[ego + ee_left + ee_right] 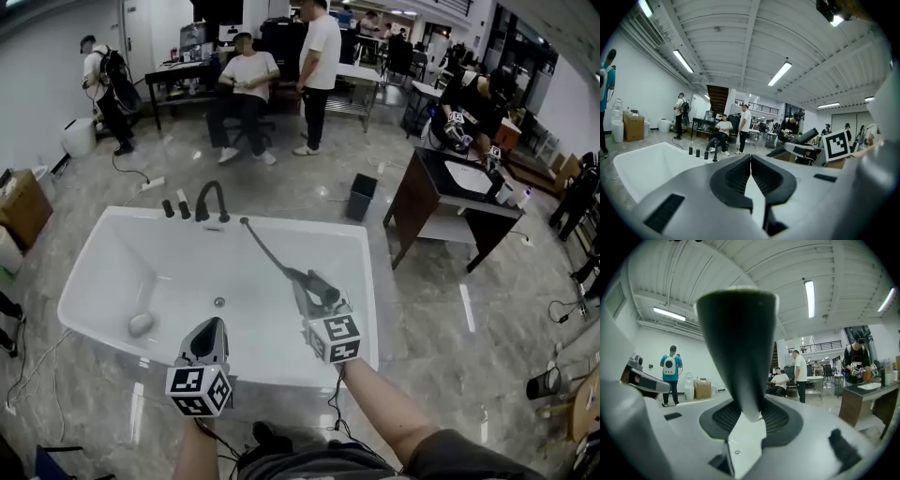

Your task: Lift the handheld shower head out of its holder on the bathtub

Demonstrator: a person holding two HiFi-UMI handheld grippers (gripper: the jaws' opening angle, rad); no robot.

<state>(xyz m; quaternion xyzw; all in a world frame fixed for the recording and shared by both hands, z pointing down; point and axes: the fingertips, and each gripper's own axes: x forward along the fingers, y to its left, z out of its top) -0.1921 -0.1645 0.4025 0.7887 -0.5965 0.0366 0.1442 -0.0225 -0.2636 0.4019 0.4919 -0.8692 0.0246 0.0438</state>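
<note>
Over the right side of the white bathtub (112, 246), at about 3 o'clock from the drain, the right gripper (314, 295) holds the dark shower head (322, 286). Its jaws are pressed on the handle, and in the right gripper view the dark handle (738, 348) stands up from between them. A thin hose (267, 248) runs from the shower head up and away to the back edge of the tub, at about 12 o'clock, just right of the curved black tap (211, 200). The holder should be back there too, but it is too small to pick out, so I can only guess at its spot. The shower head looks well apart from that edge and up in the air, so the lifting part seems done. What may be left is only to keep it steady or bring it a bit further clear. The left gripper (214, 325) sits at about 6 o'clock, near the front wall of the tub. Its jaws are closed together with nothing between them, as the left gripper view shows (751, 161).
</note>
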